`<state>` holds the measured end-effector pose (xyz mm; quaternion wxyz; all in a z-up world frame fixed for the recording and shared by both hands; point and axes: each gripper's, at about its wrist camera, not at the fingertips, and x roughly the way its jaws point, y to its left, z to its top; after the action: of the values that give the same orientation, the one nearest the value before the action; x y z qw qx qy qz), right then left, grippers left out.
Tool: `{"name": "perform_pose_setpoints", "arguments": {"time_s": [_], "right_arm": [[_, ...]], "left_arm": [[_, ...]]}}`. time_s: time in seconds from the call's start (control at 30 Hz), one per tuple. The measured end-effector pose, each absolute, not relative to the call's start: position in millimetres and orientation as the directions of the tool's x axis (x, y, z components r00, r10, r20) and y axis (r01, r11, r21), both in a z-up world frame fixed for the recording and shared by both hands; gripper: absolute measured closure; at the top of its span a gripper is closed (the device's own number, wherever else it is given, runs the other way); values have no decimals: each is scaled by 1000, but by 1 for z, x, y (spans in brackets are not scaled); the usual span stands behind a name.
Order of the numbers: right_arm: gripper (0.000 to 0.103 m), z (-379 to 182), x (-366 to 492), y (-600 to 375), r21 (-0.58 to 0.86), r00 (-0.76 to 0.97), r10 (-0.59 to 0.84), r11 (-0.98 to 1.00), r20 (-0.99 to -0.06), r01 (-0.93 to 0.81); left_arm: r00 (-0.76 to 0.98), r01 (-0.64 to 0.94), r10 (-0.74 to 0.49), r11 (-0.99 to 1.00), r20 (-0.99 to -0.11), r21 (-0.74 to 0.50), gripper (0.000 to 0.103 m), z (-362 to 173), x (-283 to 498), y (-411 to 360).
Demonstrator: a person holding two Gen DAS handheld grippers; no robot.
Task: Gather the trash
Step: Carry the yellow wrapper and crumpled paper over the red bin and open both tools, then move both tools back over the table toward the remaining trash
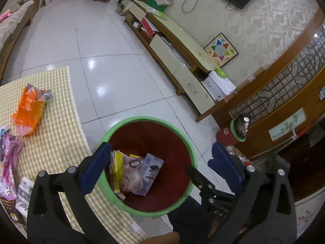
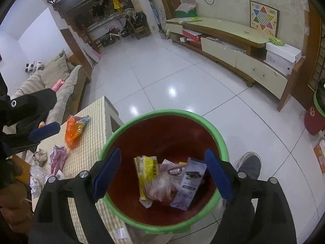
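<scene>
A red trash bin with a green rim (image 1: 142, 118) (image 2: 162, 112) stands beside a checked table. Inside lie a yellow wrapper (image 2: 147, 167), a pale crumpled bag (image 2: 162, 187) and a lilac carton (image 2: 189, 185); they also show in the left wrist view (image 1: 138, 174). My right gripper (image 2: 163, 174) is open and empty right above the bin. My left gripper (image 1: 160, 166) is open and empty over the bin, with the right gripper's fingers (image 1: 225, 168) beside it. An orange wrapper (image 1: 29, 109) (image 2: 74, 130) and a pink wrapper (image 1: 10, 162) (image 2: 57, 157) lie on the table.
The checked table (image 1: 56, 134) (image 2: 89, 146) also holds crumpled paper (image 2: 39, 156) and clear plastic (image 2: 37, 175). A low TV cabinet (image 1: 174, 46) (image 2: 233, 40) lines the wall. A second red bin (image 1: 233, 132) (image 2: 314, 120) stands by a wooden screen. My shoe (image 2: 249, 164) is beside the bin.
</scene>
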<state>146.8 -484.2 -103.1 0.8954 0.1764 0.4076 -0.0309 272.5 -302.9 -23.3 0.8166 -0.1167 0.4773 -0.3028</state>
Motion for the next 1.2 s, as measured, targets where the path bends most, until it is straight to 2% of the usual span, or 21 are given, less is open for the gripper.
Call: {"name": "perform_pose_setpoints", "arguments": {"time_s": [0.53, 1.2], "right_arm": [[16, -75, 116, -413, 271, 686, 132, 958, -716, 98], [14, -66, 108, -250, 244, 635, 279, 959, -720, -144]], "left_arm": [[488, 338, -490, 869, -723, -361, 5, 16, 206, -205], [611, 24, -270, 946, -744, -323, 5, 8, 135, -6]]}}
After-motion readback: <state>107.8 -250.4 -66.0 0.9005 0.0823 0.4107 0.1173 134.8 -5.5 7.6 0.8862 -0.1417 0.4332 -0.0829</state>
